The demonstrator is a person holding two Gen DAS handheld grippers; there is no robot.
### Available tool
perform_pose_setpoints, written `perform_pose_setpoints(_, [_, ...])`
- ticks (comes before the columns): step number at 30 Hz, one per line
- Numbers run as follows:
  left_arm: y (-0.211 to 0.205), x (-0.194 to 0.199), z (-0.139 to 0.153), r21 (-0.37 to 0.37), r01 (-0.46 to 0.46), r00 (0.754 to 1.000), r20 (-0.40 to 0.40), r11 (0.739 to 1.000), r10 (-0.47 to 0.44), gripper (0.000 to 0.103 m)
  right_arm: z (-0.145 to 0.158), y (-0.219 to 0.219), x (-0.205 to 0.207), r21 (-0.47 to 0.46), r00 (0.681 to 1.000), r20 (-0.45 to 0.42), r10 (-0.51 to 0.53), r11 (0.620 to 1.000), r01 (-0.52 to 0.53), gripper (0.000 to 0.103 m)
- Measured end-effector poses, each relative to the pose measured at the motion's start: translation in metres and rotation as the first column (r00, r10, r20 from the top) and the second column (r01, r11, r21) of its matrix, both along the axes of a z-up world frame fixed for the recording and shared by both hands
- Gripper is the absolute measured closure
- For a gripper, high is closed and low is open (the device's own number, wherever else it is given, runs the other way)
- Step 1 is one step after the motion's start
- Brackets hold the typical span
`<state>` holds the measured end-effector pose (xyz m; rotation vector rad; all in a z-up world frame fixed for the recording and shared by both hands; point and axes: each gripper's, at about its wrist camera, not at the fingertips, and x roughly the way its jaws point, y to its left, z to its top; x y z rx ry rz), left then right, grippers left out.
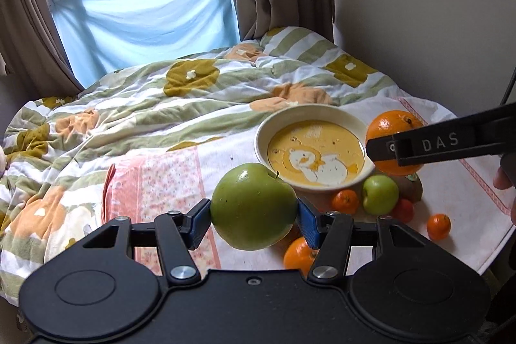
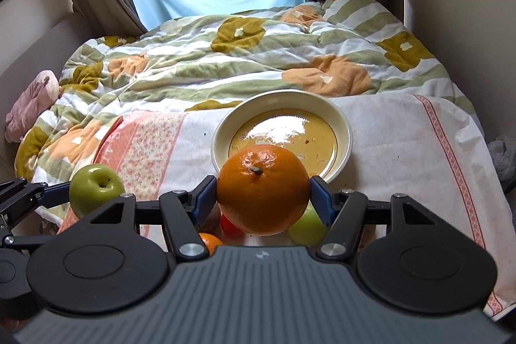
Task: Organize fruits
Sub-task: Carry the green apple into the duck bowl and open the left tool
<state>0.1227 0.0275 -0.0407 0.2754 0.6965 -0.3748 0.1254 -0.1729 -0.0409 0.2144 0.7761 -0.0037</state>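
Note:
My left gripper (image 1: 254, 216) is shut on a large green apple (image 1: 253, 206) and holds it above the cloth, left of the bowl (image 1: 267, 131); the apple also shows in the right wrist view (image 2: 95, 189). My right gripper (image 2: 262, 197) is shut on a large orange (image 2: 262, 189) just in front of the bowl's rim (image 2: 219, 131); the orange also shows in the left wrist view (image 1: 391, 124). The cream bowl has a yellow cartoon picture inside and holds no fruit.
On the white cloth (image 1: 464, 192) lie a small green apple (image 1: 380, 194), small mandarins (image 1: 438, 226), an orange (image 1: 298, 257), a red fruit (image 1: 404, 210) and a kiwi (image 1: 412, 187). A rumpled flowered duvet (image 1: 161, 105) covers the bed behind. The wall is on the right.

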Motion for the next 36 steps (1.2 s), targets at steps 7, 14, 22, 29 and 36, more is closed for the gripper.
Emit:
perform_pose_setpoints(7, [-0.023,0.052,0.015,-0.020,0.011,1.000,0.019,1.000,-0.011,0.042,0.015,-0.033,0.042,0.000,0.999,0.031,-0.011,1.000,0.011,0.026])
perform_pose_setpoints(14, [-0.065,0.109,0.004,-0.005,0.031,1.000,-0.004,0.999,-0.031,0.042,0.004,-0.067,0.098,0.016,1.000,0.003,-0.001,1.000,0.001,0.026])
perform_pose_setpoints(22, [-0.108,0.164,-0.039,0.035,0.057,0.996,-0.074,0.998,-0.054,0.042,-0.025,-0.097,0.153,0.032,0.998,-0.057,0.019,0.999,-0.017,0.026])
perform_pose_setpoints(29, [-0.137,0.187,-0.079,0.105,0.088,0.990,-0.123,0.991,-0.075,0.042,-0.049,-0.113,0.177,0.065,0.994,-0.099,0.040,0.997,-0.034,0.026])
perform_pose_setpoints(36, [-0.149,0.193,-0.094,0.148,0.109,0.986,-0.141,0.983,-0.088,0.042,-0.060,-0.122,0.187,0.080,0.992,-0.116,0.047,0.996,-0.038,0.026])
